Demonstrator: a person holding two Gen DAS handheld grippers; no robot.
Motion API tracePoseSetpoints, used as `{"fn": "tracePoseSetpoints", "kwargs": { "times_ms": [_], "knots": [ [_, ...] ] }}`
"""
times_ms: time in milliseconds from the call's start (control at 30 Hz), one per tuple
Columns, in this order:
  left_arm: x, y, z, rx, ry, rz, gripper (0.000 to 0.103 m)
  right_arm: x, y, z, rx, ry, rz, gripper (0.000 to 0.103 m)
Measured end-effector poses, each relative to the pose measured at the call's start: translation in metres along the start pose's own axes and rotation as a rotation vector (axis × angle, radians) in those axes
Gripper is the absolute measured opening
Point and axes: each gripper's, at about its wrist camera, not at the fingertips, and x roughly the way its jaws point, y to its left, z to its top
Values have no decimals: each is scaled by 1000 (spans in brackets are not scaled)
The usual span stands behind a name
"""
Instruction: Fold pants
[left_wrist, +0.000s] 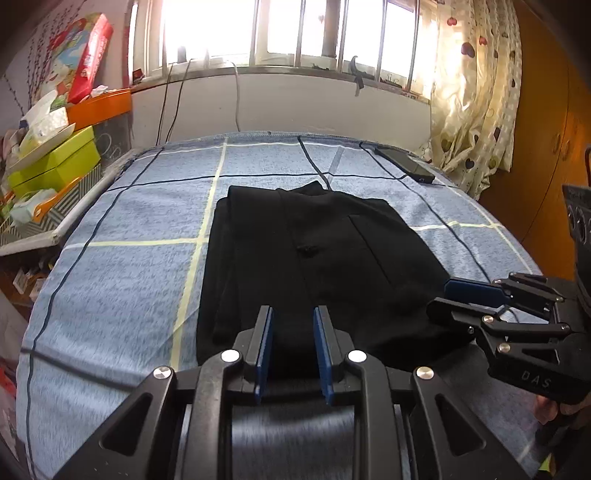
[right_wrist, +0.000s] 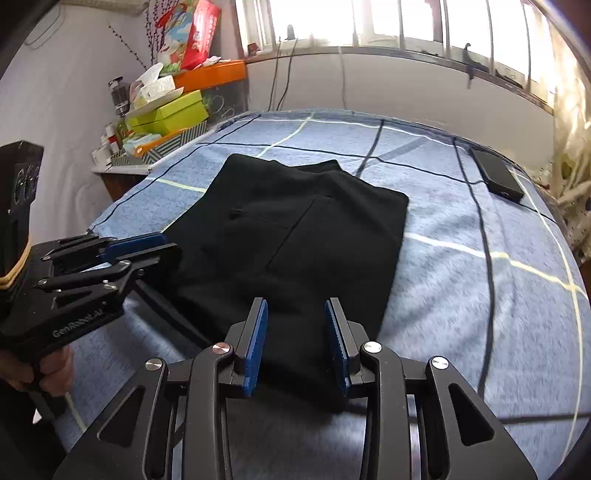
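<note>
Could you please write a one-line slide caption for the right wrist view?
Right gripper, open, over the near edge of folded black pants on a blue plaid bed; left gripper alongside.

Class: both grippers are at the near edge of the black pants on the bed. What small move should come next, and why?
Probably close both sets of jaws on the near edge. The pants lie flat, already partly folded, on the bed. The left gripper and right gripper each straddle that edge with open jaws, holding nothing, so a grasp must precede any fold.
</note>
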Motion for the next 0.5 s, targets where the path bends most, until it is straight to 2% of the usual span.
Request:
{"fn": "tracePoseSetpoints", "kwargs": {
  "times_ms": [200,433,500],
  "knots": [
    [-19,4,-11,-39,0,-2,25,-23,2,-8,24,-16,-20,34],
    [-19,-1,-24,-26,30,10,25,-30,6,-21,12,-6,-43,34],
    [-17,-2,-27,-22,40,19,25,-29,8,-25,7,6,-42,38]
  ]
}}
